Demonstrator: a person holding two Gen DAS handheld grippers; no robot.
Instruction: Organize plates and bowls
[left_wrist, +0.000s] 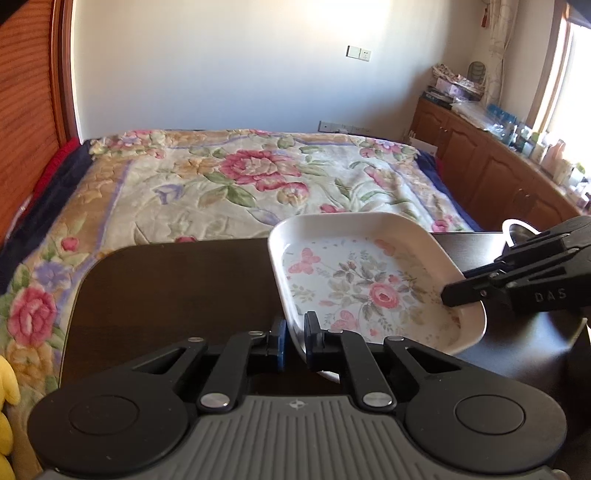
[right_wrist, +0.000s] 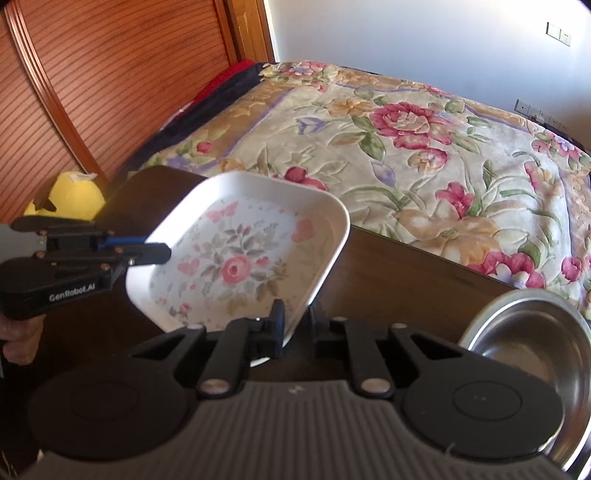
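One yellow soft toy is seen at the far left, beside the dark wooden table. One square white plate with a rose and butterfly print is counted, and one steel bowl to its right. The plate is held clear of the table top, tilted, by two grippers at once. The left gripper is clamped on the plate's near-left rim, one pad under the rim and one pad inside it. The right gripper is likewise closed on the plate's rim at the opposite side, the rim being pinched between its two pads. The plate being nearly square, no long axis can be told; its printed face is turned upward and its far side is raised toward the bed. The steel bowl is set upright on the table at the right, apart from the plate. Behind the table a bed covered by a floral blanket is seen, with a ribbed wooden headboard at the left, a white wall beyond, and wooden cabinets under a window at the right.
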